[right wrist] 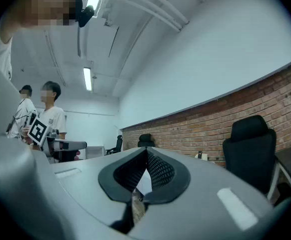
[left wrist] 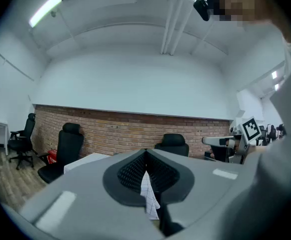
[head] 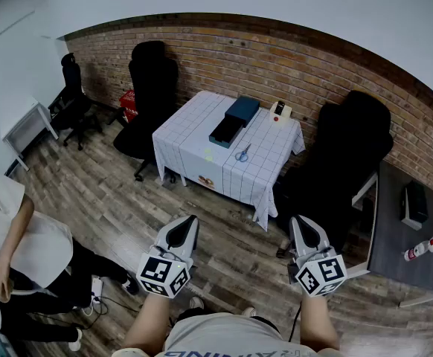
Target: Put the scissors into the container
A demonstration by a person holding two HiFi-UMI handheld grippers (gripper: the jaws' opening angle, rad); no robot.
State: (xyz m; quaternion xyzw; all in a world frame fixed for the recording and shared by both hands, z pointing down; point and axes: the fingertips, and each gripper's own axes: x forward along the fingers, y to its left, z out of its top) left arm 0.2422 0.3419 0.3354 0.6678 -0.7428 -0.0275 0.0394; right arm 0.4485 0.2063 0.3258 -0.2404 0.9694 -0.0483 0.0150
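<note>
While the scissors (head: 242,153) lie toward the near edge of the table (head: 187,136), outside the container (head: 233,121), nothing's done: left gripper (head: 191,222) and right gripper (head: 298,222) hang closed, empty, well away.

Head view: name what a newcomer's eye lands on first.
The small table under a white grid-patterned cloth stands before the brick wall, carrying a dark teal oblong container and blue-handled scissors beside it. In the foreground the left gripper and right gripper hang shut and empty.

Item: grey T-shirt (head: 224,342) at the head view's lower edge. White capital lettering, cut off, not readable whole. No other legible text.
</note>
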